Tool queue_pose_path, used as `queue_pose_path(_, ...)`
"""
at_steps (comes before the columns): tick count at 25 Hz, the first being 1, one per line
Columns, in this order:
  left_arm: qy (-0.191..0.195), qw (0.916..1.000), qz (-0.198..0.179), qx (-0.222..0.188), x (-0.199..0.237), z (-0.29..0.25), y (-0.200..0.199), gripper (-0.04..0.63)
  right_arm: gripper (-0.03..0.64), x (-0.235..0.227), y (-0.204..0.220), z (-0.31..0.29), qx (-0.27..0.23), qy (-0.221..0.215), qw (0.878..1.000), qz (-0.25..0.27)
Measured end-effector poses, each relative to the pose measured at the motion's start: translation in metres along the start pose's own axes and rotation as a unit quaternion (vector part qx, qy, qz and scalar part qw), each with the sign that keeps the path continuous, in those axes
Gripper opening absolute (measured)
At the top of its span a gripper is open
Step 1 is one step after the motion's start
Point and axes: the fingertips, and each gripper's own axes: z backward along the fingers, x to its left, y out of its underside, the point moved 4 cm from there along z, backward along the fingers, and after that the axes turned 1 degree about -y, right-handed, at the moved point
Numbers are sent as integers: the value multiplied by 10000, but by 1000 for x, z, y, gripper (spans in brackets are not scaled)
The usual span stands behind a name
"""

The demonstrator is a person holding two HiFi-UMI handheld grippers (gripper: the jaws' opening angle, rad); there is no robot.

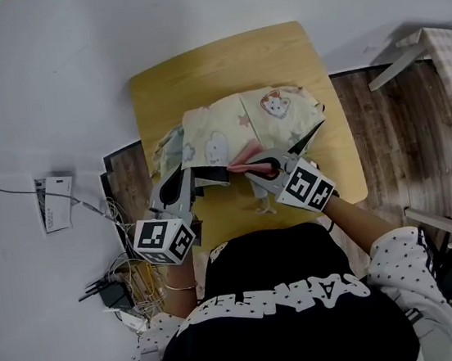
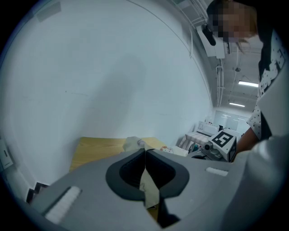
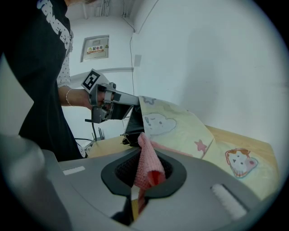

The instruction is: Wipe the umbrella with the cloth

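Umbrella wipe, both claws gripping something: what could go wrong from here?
1. The left claw pinches only a thin fold of the umbrella; a hard wipe could pull it free or strain the fabric.
2. The right claw holds the pink cloth bunched, with little sticking out, so its hard tips may scrape the canopy.
3. The umbrella lies near the left edge of the table and might slide off.
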Motion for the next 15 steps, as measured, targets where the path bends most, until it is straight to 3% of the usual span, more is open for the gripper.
queue_pose_path(7,-66,10000,18,-41,-2,1,-1,5,32,-18,-21,24,-483,85,9987,-164)
queue_pose_path(11,-122,9999,31,-68,-4,2,-1,5,32,-51,-41,41,-880,585,9943,-163)
queue_pose_path(15,-168,9998,39,-80,-8,1,-1,5,32,-85,-54,49,-840,1226,9886,260)
